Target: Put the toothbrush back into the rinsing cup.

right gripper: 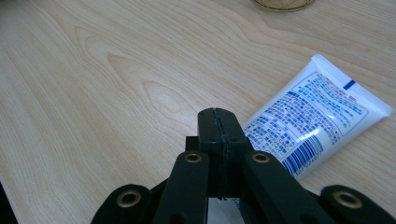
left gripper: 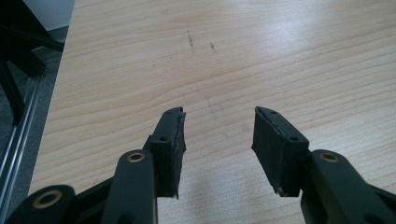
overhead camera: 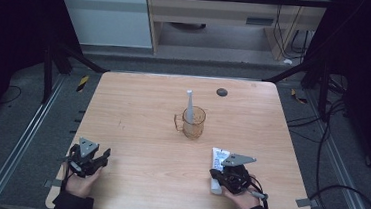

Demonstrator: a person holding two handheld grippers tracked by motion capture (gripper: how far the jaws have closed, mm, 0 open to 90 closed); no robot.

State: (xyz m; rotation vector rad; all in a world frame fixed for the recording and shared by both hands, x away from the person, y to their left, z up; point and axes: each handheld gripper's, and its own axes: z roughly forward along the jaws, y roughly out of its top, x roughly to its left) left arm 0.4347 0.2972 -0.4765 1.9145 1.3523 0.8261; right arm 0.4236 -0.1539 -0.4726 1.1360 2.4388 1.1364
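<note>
Pale wood grain covers the desk [overhead camera: 141, 131], which is ringed by dark flooring and metal rails. At its near edge, the left hand-held gripper [left gripper: 218, 135] is held with its jaws spread apart over bare wood. The right hand-held gripper [right gripper: 218, 122] is seen with its jaws pressed together, empty, just beside a white tube [right gripper: 313, 116] lying flat with blue print. Farther off, near the middle, an amber mug [overhead camera: 192, 121] is stood with a grey-white upright object [overhead camera: 190, 105] inside it. A small dark disc [overhead camera: 221, 92] is set near the far edge.
</note>
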